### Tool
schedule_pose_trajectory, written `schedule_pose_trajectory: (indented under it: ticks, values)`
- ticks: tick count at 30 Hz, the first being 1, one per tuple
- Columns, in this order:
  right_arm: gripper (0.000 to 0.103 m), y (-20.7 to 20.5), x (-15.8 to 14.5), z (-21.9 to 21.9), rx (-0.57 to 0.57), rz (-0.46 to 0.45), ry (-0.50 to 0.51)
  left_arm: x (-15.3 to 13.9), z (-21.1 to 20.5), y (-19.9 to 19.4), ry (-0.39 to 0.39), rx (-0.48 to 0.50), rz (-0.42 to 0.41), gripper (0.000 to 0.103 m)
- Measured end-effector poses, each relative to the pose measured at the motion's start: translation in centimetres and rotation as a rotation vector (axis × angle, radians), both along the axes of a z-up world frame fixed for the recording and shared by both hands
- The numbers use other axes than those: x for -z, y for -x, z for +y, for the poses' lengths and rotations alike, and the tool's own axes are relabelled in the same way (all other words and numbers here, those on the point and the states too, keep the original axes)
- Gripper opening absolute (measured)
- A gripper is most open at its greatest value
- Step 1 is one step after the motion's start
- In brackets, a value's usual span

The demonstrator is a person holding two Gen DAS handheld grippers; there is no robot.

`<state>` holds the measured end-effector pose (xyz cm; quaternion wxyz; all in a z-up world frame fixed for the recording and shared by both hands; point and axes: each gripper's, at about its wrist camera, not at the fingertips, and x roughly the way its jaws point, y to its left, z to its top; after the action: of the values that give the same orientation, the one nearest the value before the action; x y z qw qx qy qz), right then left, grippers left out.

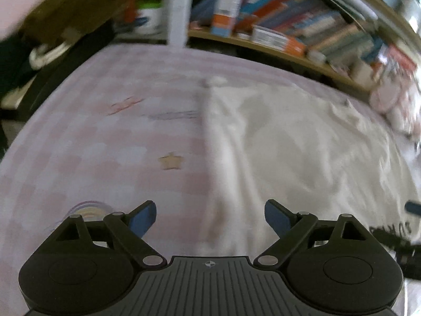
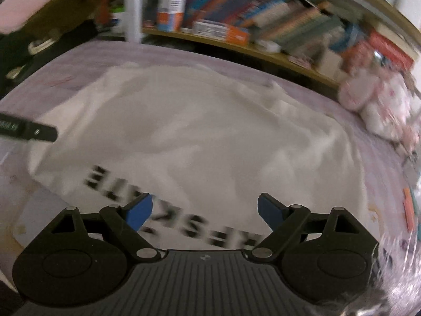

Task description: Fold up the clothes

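A bed with a pink checked sheet (image 1: 105,142) fills both views, a crowded bookshelf (image 2: 263,23) behind it. A white T-shirt (image 2: 184,131) with black lettering (blurred, upside down to the camera) lies spread on the sheet. The left tongs (image 1: 210,217) hover released over the shirt's edge; the right tongs (image 2: 204,212) gape empty above the lettering.

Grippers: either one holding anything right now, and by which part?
Nothing held. Left gripper and right gripper are both open above the white shirt, fingers empty.
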<state>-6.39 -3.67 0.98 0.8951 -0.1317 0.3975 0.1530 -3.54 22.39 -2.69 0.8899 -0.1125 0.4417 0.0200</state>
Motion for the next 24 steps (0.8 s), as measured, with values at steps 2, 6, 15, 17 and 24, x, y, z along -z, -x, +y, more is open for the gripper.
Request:
schedule_pose_trajectory:
  ticks: [2,6,15,17,24]
  values:
    - [0.087,0.6,-0.2,2.2,-0.03,-0.008,0.003,0.2,2.2,0.1,0.035,-0.019,0.002,0.092]
    - [0.084,1.4,-0.3,6.5,-0.125,0.001,0.006,0.2,6.0,0.5,0.111,-0.052,-0.011,0.091]
    - [0.046,1.6,0.0,15.1,-0.409,0.09,-0.002,0.9,10.8,0.3,0.393,-0.087,-0.013,0.091]
    - [0.045,1.7,0.2,16.7,-0.464,0.098,0.012,1.1,11.1,0.3,0.432,-0.085,-0.008,0.091]
    - [0.021,1.8,2.1,20.9,-0.537,0.09,0.151,2.7,12.0,0.2,0.641,-0.067,0.064,0.091]
